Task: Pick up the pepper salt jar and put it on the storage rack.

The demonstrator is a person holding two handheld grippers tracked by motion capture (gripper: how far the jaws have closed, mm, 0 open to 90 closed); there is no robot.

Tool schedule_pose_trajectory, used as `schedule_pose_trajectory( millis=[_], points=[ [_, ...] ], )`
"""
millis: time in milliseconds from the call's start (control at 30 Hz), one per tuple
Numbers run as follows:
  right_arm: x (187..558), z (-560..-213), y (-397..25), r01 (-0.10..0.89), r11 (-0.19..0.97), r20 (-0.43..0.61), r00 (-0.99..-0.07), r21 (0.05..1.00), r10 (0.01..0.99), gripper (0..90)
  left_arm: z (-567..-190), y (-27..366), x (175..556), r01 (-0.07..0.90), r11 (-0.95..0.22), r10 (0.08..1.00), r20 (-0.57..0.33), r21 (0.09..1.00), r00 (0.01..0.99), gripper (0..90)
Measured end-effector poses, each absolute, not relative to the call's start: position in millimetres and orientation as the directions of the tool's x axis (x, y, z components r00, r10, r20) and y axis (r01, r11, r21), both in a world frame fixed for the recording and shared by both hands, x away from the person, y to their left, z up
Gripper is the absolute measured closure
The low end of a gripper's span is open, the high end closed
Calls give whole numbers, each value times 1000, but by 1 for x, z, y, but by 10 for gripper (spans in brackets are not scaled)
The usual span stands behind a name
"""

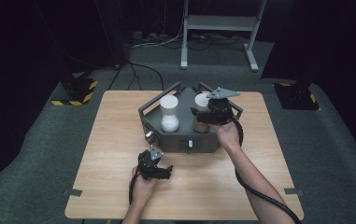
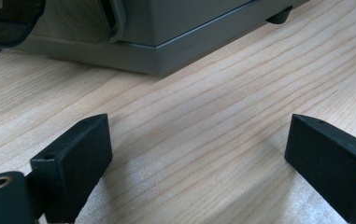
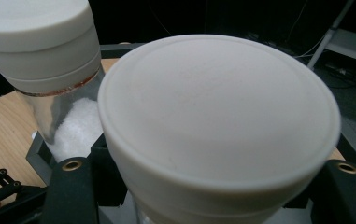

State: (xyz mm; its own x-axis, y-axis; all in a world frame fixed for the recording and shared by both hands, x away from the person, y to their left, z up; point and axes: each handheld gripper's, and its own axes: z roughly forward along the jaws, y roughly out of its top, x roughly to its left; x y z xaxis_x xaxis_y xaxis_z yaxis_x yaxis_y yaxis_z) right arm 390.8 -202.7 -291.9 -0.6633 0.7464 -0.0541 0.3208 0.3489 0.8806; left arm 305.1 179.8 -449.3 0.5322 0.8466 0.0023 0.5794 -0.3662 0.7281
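right gripper [image 1: 202, 113] jaws clamped round right jar [image 3: 217, 121] lid, likely to unscrew; left gripper [image 1: 165, 171] wide, idle on table [image 2: 203, 116].

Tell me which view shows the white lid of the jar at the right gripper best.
The right gripper view: the white lid sits close up between that gripper's jaws, its whole top and rim plain. The high view shows it small and partly covered by the right gripper. The left gripper view looks at the table and the grey base instead.
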Motion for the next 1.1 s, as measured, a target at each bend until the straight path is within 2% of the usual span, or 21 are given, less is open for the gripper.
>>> schedule_pose_trajectory(
  millis=[1100],
  points=[
    [395,-299,-211,330,341,-27,-682,880,730,344,-449,180,305,580,-366,847,2,728,532,76]
  ],
)
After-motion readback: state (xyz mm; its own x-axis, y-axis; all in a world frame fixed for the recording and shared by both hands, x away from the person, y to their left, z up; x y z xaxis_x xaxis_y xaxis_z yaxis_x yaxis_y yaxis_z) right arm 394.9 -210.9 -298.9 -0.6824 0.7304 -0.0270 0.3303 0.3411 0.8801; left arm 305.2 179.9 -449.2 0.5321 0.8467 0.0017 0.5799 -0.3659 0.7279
